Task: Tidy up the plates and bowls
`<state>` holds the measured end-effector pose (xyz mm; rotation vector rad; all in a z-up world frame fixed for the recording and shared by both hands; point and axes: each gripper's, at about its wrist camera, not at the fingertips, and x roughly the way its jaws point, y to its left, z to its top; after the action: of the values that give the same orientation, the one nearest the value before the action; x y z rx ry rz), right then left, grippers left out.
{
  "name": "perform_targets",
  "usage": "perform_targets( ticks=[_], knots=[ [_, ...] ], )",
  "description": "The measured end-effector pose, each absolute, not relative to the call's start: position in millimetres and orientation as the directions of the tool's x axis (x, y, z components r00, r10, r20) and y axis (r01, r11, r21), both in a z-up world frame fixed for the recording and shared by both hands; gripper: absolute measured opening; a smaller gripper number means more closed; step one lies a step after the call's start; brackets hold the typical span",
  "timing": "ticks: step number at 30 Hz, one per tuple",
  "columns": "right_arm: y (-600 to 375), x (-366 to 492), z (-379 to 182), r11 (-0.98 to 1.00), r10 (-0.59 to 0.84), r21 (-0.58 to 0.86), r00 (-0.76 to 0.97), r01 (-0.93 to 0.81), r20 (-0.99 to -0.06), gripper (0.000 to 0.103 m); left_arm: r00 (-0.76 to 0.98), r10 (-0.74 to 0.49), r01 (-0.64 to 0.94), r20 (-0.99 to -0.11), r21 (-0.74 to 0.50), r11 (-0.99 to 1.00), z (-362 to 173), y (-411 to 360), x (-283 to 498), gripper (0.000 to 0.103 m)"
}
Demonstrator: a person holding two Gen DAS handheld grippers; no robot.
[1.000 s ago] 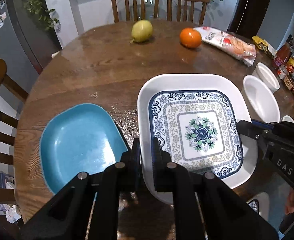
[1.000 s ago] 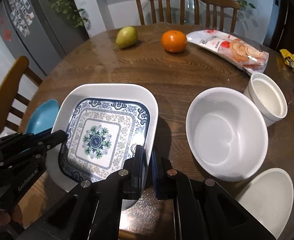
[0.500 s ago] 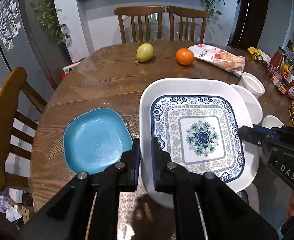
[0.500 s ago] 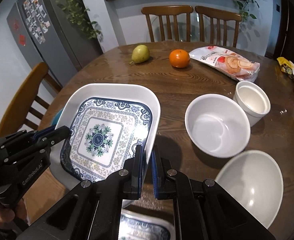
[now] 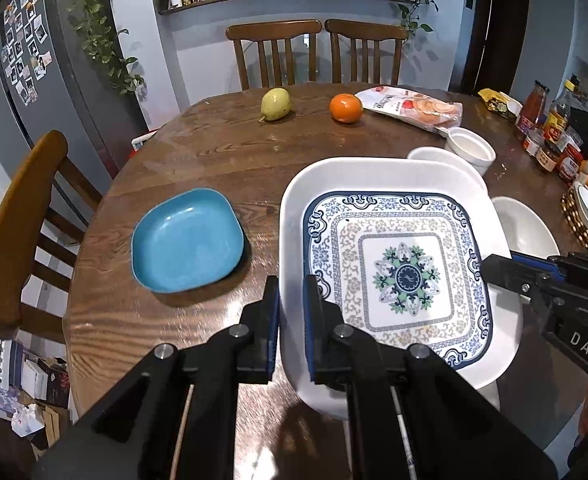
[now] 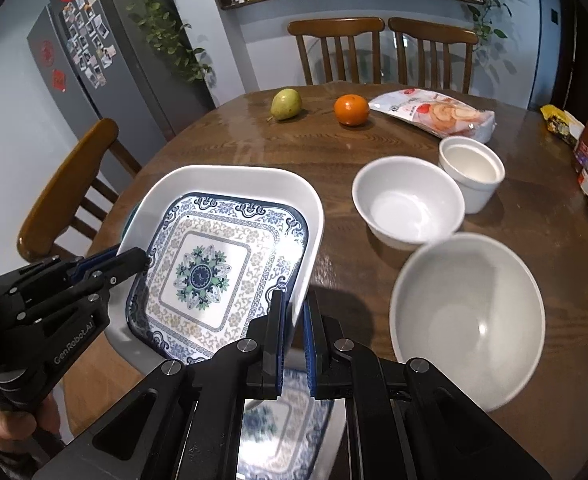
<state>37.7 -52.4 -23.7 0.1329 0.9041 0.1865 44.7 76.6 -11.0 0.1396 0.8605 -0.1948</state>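
Observation:
A large square white plate with a blue pattern (image 5: pixel 398 272) (image 6: pixel 214 264) is held above the round wooden table (image 5: pixel 214 152), tilted. My left gripper (image 5: pixel 291 300) is shut on its left rim and my right gripper (image 6: pixel 294 320) is shut on its right rim. A blue square plate (image 5: pixel 186 240) lies on the table to the left. Three white bowls stand to the right: a big one (image 6: pixel 466 328), a medium one (image 6: pixel 408 200) and a small cup-like one (image 6: pixel 472 164). A second patterned plate (image 6: pixel 282 424) lies below the right gripper, mostly hidden.
A pear (image 5: pixel 275 105), an orange (image 5: pixel 346 108) and a snack bag (image 5: pixel 414 108) lie at the far side. Sauce bottles and jars (image 5: pixel 550 136) stand at the right edge. Wooden chairs (image 5: pixel 14 232) ring the table.
Both grippers have lifted the patterned plate up and back from the table. The blue plate and bowls now look farther below, and a second patterned plate has come into view underneath.

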Motion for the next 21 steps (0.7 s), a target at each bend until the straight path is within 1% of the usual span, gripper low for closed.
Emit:
perform_targets(
  ticks=[9,21],
  knots=[
    [-61.8,10.1,-30.4,0.975,0.219,0.201,0.587,-0.098,-0.779,0.010,0.624,-0.117,0.242,-0.773,0.048,0.969,-17.2,69.2,17.8,0.009],
    [-62.9,-16.0,-47.6,0.971,0.233,0.218,0.545,-0.093,-0.806,0.010,0.581,-0.111,0.250,-0.806,0.047,0.967,-35.7,63.7,-4.3,0.009]
  ],
)
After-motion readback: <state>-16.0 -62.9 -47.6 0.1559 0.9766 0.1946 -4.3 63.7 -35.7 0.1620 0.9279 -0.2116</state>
